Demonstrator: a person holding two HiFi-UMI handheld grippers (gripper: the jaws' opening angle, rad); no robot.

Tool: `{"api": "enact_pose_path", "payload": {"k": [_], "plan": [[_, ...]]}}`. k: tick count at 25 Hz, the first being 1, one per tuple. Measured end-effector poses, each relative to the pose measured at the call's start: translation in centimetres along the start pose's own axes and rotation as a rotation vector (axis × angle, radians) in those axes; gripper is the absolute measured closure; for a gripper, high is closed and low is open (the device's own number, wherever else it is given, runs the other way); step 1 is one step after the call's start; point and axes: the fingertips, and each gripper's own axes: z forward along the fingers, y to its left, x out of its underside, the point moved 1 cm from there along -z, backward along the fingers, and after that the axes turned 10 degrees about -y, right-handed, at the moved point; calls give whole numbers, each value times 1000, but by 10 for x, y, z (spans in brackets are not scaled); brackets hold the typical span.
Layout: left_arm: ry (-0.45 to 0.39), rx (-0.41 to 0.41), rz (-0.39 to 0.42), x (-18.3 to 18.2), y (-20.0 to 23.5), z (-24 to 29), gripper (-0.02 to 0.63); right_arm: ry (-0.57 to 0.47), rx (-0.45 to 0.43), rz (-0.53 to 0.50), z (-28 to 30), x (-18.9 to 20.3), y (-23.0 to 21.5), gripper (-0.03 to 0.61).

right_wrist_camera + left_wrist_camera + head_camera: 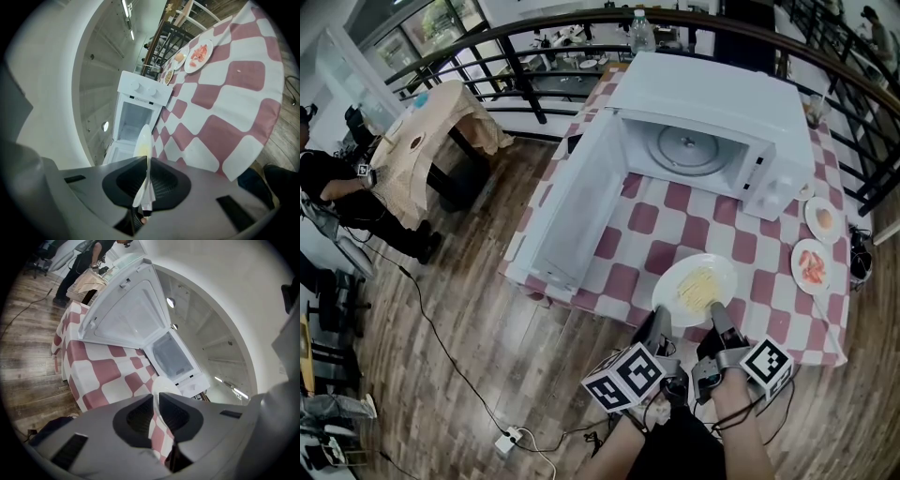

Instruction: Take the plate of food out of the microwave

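Note:
A white plate of yellow food is out of the microwave, over the checked table near its front edge. Both grippers hold its near rim. My left gripper is shut on the rim's left part, and the plate shows edge-on between its jaws. My right gripper is shut on the rim's right part, with the plate running thin between its pads. Behind the plate, the white microwave stands with its door swung open to the left and an empty turntable inside.
Two small plates of food sit at the table's right edge. A bottle stands behind the microwave, with a black railing beyond. A second table and a seated person are at left. A power strip lies on the floor.

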Motion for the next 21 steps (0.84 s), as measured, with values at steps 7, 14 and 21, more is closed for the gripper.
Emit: {"api": "enact_pose_path", "payload": {"k": [7, 14, 21], "plan": [[-7, -3, -10, -3, 2, 6, 565, 7, -4, -1, 8, 0, 2, 548], [-6, -5, -14, -5, 3, 16, 565, 8, 6, -1, 17, -3, 1, 548], [-4, -9, -16, -9, 3, 23, 565, 10, 5, -2, 25, -3, 4, 548]]}}
